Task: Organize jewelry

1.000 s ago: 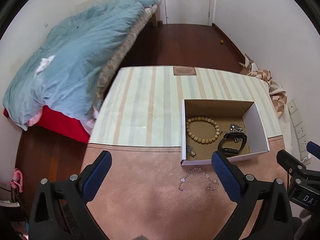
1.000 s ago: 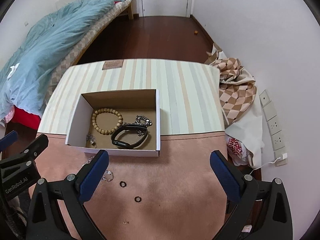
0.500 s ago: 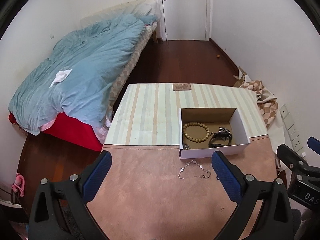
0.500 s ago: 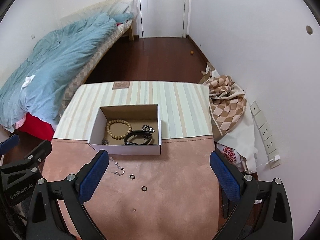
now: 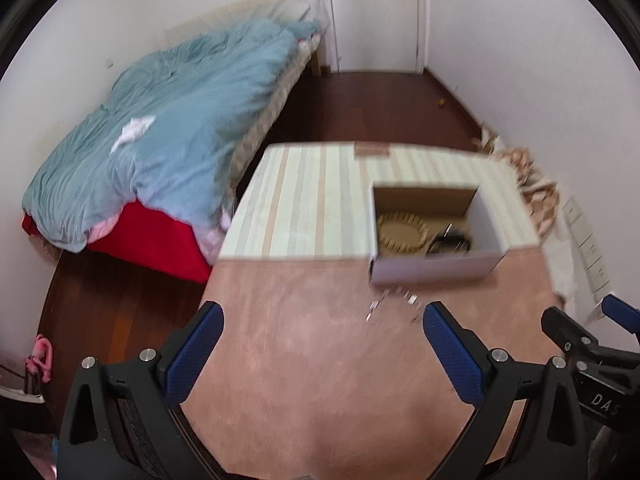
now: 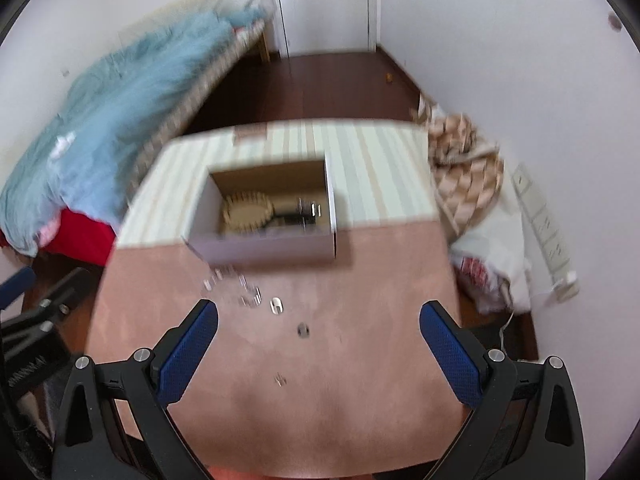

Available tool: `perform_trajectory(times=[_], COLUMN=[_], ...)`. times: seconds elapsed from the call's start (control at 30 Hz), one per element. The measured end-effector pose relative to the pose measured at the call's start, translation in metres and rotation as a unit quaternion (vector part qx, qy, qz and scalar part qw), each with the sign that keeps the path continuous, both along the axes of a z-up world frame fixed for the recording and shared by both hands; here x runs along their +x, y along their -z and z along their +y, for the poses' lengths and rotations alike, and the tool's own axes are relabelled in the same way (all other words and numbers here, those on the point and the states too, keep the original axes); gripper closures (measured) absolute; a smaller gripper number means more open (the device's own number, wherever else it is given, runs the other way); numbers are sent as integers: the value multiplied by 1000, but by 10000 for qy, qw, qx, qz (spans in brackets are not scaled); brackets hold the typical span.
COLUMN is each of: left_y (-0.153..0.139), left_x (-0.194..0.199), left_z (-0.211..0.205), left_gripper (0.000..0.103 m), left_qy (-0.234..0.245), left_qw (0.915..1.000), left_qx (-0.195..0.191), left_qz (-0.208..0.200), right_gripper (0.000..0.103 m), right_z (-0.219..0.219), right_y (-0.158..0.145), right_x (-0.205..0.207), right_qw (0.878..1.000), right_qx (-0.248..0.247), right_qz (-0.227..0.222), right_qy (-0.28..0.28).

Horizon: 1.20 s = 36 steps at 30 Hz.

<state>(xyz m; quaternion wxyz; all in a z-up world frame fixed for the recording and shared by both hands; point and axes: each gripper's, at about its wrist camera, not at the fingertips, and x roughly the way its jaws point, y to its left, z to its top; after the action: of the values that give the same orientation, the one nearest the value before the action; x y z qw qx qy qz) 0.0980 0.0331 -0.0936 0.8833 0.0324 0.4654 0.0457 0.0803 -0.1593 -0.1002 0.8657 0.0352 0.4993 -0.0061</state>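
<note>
Two blue-padded black grippers sit wide apart over the pink tabletop, and neither holds or touches anything. Ahead of your left gripper (image 5: 322, 330), the open white cardboard box (image 5: 432, 270) rests where the pink surface meets the striped cloth (image 5: 304, 200); a wooden bead bracelet (image 5: 402, 232) and a black band (image 5: 450, 244) lie inside it. A thin silver chain (image 5: 394, 306) lies on the table just in front of the box, near your left gripper's right fingertip. From your right gripper (image 6: 318, 330), the chain is ahead and left, and two small rings (image 6: 276, 306) (image 6: 304, 330) lie between its spread fingers, with a tiny blurred piece (image 6: 280, 379) closer in.
</note>
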Motion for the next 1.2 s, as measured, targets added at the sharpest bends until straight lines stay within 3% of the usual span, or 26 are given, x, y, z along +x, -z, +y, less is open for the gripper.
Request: perform_trajectory(times=[0.07, 0.1, 0.17, 0.37, 0.53, 0.6, 0.63, 0.67, 0.83, 1.07, 1.2], left_y=[30, 39, 65, 113, 129, 133, 134, 135, 136, 137, 145], left_x=[1, 1, 2, 1, 2, 2, 2, 3, 10, 54, 80], left_z=[2, 2, 4, 15, 25, 27, 28, 29, 34, 27, 11], left_gripper=[1, 1, 1, 1, 1, 1, 1, 1, 1, 2, 4], left_qy=[-70, -100, -189, -343, -419, -446, -462, -471, -490, -216, 72], left_qw=[9996, 9993, 9979, 9931, 9907, 9901, 9898, 9896, 9895, 9852, 9822], left_qx=[45, 63, 152, 301, 328, 309, 314, 308, 123, -897, -1089], left_qz=[268, 345, 608, 1084, 1256, 1298, 1314, 1323, 1354, 1442, 1530], right_gripper=[6, 18, 32, 35, 50, 70, 75, 94, 94, 94, 94], right_z=[-2, -4, -6, 8, 30, 36, 39, 42, 41, 4, -9], right_y=[35, 51, 77, 120, 138, 144, 144, 145, 138, 113, 112], right_x=[1, 1, 1, -18, -24, -23, -25, -26, -29, -10, 4], right_qw=[9995, 9989, 9973, 9946, 9956, 9962, 9974, 9975, 9985, 9987, 9978], right_qx=[120, 224, 373, 650, 447, 288, 111, 39, 126, 444, 484], right_qz=[296, 416, 624, 785, 724, 719, 577, 549, 412, 153, 100], right_qy=[22, 35, 31, -186, -383, -398, -407, -438, -340, 206, 442])
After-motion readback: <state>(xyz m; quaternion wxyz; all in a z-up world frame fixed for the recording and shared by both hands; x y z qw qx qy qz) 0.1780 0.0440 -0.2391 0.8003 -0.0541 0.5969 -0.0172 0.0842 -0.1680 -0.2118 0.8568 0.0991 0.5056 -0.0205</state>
